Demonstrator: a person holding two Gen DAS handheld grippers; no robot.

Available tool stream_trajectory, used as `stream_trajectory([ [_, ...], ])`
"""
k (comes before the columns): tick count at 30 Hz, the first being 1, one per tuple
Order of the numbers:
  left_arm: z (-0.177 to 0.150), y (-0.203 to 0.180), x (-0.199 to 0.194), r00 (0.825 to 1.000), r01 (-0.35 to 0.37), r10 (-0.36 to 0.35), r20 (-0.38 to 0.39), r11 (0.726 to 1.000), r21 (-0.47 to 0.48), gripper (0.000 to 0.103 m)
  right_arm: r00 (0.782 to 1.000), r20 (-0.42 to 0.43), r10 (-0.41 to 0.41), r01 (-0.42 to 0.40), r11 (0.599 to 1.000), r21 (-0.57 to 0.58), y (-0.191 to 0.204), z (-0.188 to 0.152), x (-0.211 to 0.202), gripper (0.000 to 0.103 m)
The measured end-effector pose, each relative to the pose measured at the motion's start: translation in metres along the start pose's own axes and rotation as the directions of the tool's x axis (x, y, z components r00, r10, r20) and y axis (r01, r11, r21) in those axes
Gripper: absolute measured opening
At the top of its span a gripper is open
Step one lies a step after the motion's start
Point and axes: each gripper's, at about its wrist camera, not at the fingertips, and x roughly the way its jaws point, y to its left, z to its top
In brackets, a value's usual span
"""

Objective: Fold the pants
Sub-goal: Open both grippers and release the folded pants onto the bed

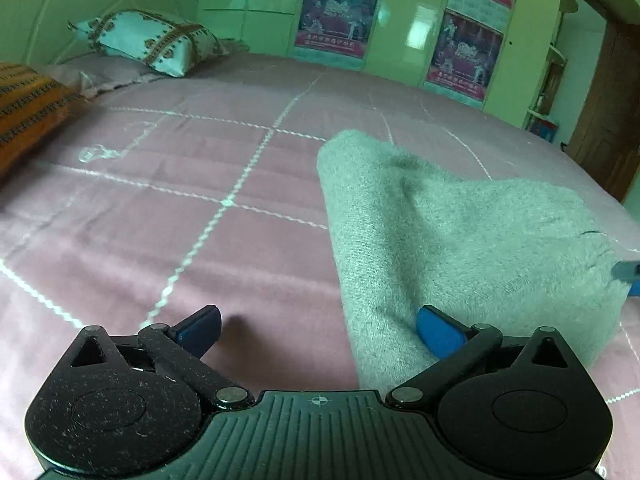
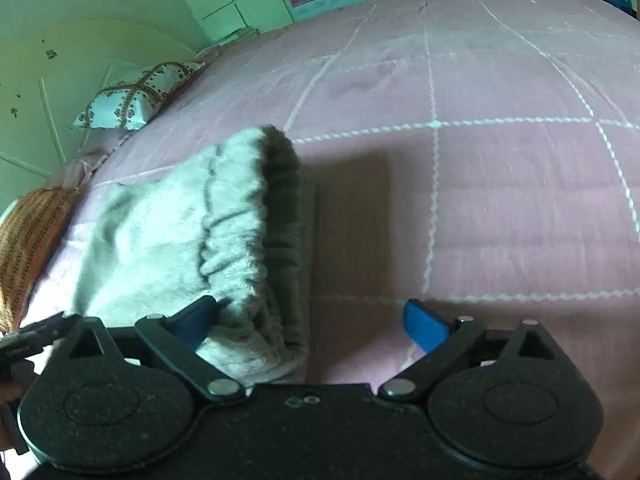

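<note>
Pants [image 2: 168, 240]: soft, limp fleece; you should grip the elastic waistband [image 2: 280, 216].
Left gripper [image 1: 318, 330]: jaws apart, empty.
Right gripper [image 2: 312, 322]: jaws apart, empty.

Bare bedspread [image 1: 160, 208] lies left of the pants [image 1: 460, 240]; pillows [image 1: 152, 40] crowd the headboard end.

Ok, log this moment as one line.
task: fold pants | left gripper: open | right gripper: open | pants: bunched on bed, unheld
</note>
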Motion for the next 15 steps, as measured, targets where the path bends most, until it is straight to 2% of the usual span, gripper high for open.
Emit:
stream_trajectory([
  [2, -0.001, -0.002, -0.010, 1.000, -0.011, 0.011, -0.011, 1.000, -0.010, 0.103, 0.999, 0.037, -0.009, 0.009, 1.000, -0.004, 0.006, -0.003, -0.016, 0.094],
  [4, -0.009, -0.010, -0.029, 0.999, -0.040, 0.040, 0.004, 0.999, 0.004, 0.103, 0.999, 0.036, 0.006, -0.005, 1.000, -0.024, 0.010, -0.010, -0.031, 0.097],
  [6, -0.022, -0.016, -0.048, 0.999, -0.045, 0.045, 0.019, 0.999, 0.021, 0.103, 1.000, 0.002, 0.027, -0.027, 0.999, -0.019, 0.017, -0.018, -0.038, 0.097],
  [9, -0.035, -0.022, -0.079, 0.999, -0.028, 0.028, 0.026, 1.000, -0.002, 0.103, 0.998, -0.032, 0.051, -0.052, 0.999, -0.016, 0.028, -0.034, -0.057, 0.097],
  [12, -0.053, -0.032, -0.119, 0.998, -0.032, 0.031, 0.058, 0.999, 0.017, 0.103, 0.996, 0.036, 0.078, -0.079, 0.997, 0.017, 0.035, -0.058, -0.096, 0.097],
  [15, -0.070, -0.041, -0.155, 0.996, -0.036, 0.033, 0.081, 0.999, 0.039, 0.103, 0.994, 0.081, 0.071, -0.076, 0.996, 0.055, 0.038, -0.084, -0.133, 0.097],
])
